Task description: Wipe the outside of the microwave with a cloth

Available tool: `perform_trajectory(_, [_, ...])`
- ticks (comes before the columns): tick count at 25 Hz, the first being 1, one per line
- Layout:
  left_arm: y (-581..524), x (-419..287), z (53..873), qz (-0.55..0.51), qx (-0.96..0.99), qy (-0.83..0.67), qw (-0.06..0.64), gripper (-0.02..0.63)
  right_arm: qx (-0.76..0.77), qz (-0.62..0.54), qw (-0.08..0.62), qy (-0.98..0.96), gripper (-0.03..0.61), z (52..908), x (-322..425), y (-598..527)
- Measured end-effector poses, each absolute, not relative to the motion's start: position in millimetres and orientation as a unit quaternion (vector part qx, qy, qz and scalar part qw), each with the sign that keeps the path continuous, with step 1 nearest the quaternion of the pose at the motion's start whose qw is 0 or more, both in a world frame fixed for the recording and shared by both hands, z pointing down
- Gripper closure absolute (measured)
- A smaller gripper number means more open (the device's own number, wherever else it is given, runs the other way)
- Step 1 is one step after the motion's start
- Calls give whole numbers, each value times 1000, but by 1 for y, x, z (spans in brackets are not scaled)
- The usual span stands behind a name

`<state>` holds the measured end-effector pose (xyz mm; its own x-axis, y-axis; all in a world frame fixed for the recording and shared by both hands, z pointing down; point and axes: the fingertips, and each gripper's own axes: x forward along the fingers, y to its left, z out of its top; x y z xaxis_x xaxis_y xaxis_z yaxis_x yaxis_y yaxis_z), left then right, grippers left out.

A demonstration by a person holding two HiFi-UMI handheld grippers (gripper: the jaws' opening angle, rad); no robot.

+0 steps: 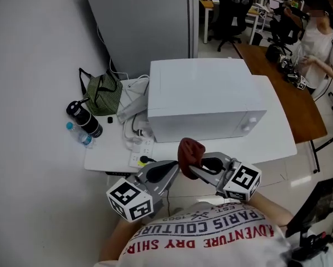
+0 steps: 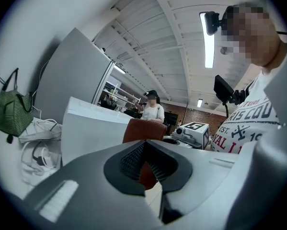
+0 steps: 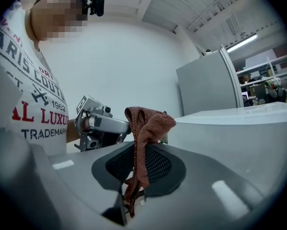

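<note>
1. The white microwave [image 1: 202, 99] sits on a white desk [image 1: 277, 132] and takes up most of the desk's middle and right part.
2. The reddish-brown cloth [image 1: 190, 150] is held up in the air just in front of the microwave's near face, off the desk, between the two grippers.
3. The right gripper [image 1: 193, 171] has its fingers pinching the cloth. In the right gripper view [image 3: 136, 150] the cloth [image 3: 148, 126] bunches above the pads, and a thin tail hangs down between them.
4. The left gripper [image 1: 174, 170] meets the cloth from the other side. In the left gripper view [image 2: 143, 145] its fingers are pressed together at the tips, the cloth [image 2: 144, 131] stands just past them, and red shows in the hollow between the pads.
5. At the desk's left end lie a green striped bag [image 1: 103, 92], a dark bottle [image 1: 84, 118], a small water bottle [image 1: 78, 133] and a white power strip [image 1: 141, 149] with cables.
6. A grey cabinet [image 1: 141, 21] stands behind the microwave.
7. A person [image 1: 322, 38] stands by a wooden table [image 1: 299, 104] at the far right.
</note>
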<state>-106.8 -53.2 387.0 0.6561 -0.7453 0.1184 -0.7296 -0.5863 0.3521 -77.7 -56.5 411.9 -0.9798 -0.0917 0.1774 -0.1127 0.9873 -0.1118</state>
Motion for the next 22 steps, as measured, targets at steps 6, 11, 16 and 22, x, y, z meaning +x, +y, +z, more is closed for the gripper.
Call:
perform_trajectory(6, [-31,-166,398,-29,869,-453,195,607,11,13,111,-994,534,427,-152,-55])
perform_trajectory(11, [-14,-202,405,-28,852,-482,202,607,45,-40,116,-991,534,439,-199,-82])
perform_trajectory(16, [-6,-217,404,-22,842,-498,206,607,96,-70,119,-986,534,448,-223,-119])
perform_trajectory(22, [-6,-215,407,-22,843,-496,205,607,146,-40,113,-982,534,454,-218,-149])
